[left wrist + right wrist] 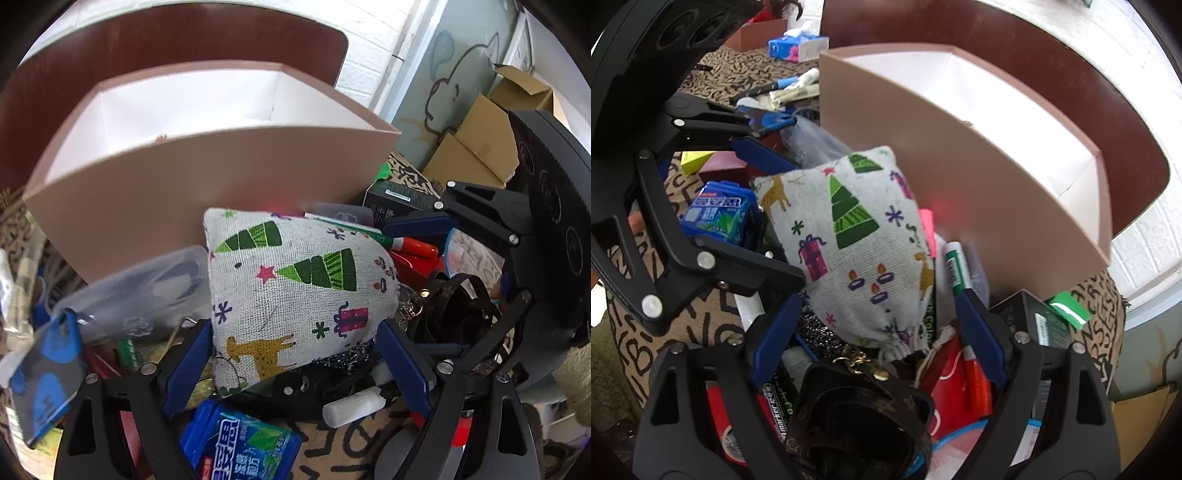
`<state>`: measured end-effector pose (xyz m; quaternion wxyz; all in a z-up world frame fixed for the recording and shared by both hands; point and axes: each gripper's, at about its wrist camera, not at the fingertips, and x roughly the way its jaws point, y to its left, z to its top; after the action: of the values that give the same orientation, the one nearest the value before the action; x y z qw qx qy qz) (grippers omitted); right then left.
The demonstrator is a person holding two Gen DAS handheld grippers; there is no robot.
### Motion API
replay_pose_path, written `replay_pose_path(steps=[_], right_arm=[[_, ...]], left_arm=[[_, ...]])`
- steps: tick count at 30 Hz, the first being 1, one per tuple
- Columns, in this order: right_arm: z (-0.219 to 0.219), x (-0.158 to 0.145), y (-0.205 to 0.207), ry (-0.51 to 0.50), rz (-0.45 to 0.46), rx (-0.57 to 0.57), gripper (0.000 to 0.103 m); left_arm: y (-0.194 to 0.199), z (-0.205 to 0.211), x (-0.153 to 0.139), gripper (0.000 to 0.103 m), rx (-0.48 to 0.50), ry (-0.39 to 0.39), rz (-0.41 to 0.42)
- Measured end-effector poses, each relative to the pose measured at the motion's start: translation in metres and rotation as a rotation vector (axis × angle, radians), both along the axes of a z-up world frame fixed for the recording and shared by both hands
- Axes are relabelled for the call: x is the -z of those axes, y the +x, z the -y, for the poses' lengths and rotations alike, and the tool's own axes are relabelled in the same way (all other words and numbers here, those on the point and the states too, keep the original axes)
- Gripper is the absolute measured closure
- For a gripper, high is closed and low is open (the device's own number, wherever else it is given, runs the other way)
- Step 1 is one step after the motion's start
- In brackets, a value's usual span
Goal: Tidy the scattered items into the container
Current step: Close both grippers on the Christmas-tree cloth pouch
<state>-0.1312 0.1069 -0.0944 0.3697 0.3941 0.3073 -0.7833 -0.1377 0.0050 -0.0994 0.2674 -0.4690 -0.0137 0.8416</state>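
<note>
Christmas-print pouch [295,291] atop the clutter against the empty pink box's [207,192] near wall, between the wide-open, empty left gripper [295,365] and right gripper [875,343] (likewise agape); a shallow pinch may snag the strap [857,406] beneath.

A tan cloth [701,325] printed with black letters covered the surface. On it stood the pink box [207,192], white inside, with a heap before it: blue packet [240,439], clear case [147,288], black box [1038,321]. A tissue pack [798,48] lay farther back.
</note>
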Motion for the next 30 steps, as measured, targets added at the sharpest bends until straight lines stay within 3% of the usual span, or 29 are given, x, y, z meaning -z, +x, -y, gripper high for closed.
replay_pose_path(steps=[8, 10, 13, 18, 22, 30], right_arm=[[0.003, 0.008, -0.007, 0.024, 0.017, 0.023, 0.016], [0.003, 0.009, -0.008, 0.022, 0.025, 0.024, 0.017], [0.002, 0.009, -0.01, -0.004, 0.064, 0.018, 0.031], [-0.006, 0.006, -0.018, -0.075, 0.128, 0.066, 0.042], [-0.012, 0.004, -0.022, -0.118, 0.171, 0.087, 0.046], [-0.01, -0.002, -0.011, -0.121, 0.135, 0.086, 0.056]], left_arm=[[-0.01, -0.003, 0.009, 0.012, -0.008, 0.004, 0.035], [-0.009, -0.003, 0.008, 0.019, -0.006, 0.006, 0.028], [-0.007, -0.003, 0.005, 0.03, 0.008, 0.017, 0.002], [-0.006, 0.004, -0.002, 0.044, 0.006, 0.059, -0.018], [-0.003, 0.005, -0.003, 0.046, 0.009, 0.068, -0.024], [0.003, 0.008, -0.009, 0.051, -0.001, 0.067, -0.066]])
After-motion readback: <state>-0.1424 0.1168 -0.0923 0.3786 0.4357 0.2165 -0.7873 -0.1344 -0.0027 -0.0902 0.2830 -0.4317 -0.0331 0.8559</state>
